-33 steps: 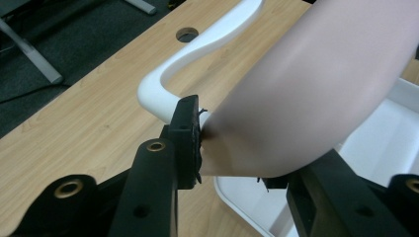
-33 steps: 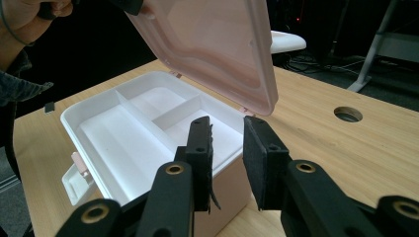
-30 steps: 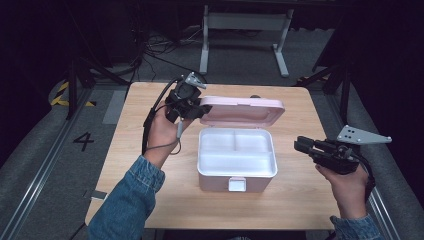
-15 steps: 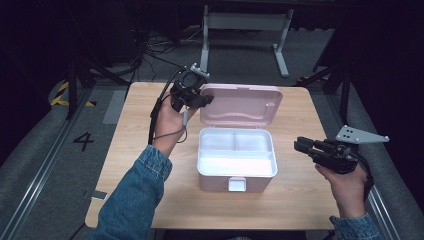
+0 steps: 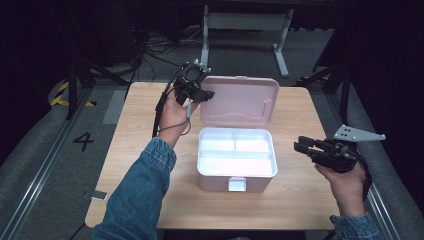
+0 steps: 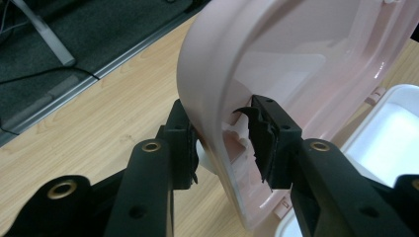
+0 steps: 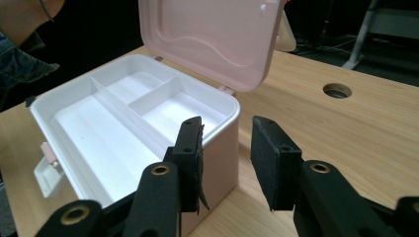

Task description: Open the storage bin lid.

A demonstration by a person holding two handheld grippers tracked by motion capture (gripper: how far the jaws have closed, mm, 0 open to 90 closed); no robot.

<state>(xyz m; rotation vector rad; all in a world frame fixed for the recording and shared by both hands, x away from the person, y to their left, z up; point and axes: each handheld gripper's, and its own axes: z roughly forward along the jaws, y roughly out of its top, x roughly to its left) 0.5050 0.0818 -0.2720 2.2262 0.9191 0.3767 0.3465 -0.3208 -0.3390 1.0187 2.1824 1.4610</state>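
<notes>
High view: pink lidded box [image 5: 237, 165], white compartmented interior.

Pale pink lid [image 5: 240, 101], white tray [image 5: 236, 152] in a pink box [image 5: 220, 182], black grippers left [image 5: 202, 95] and right [image 5: 299, 147], light wood table [image 5: 135, 130], blue denim sleeve [image 5: 137, 200], dark floor [image 5: 40, 150]

Light wood table [image 5: 140, 130] on dark grey carpet [image 5: 40, 150], a white metal stand [image 5: 245, 22] behind it, room's pretty dim.

Box [image 5: 236, 172] mid-table [image 5: 135, 130], lid [image 5: 240, 100] upright behind, perhaps leaning slightly back.
</notes>
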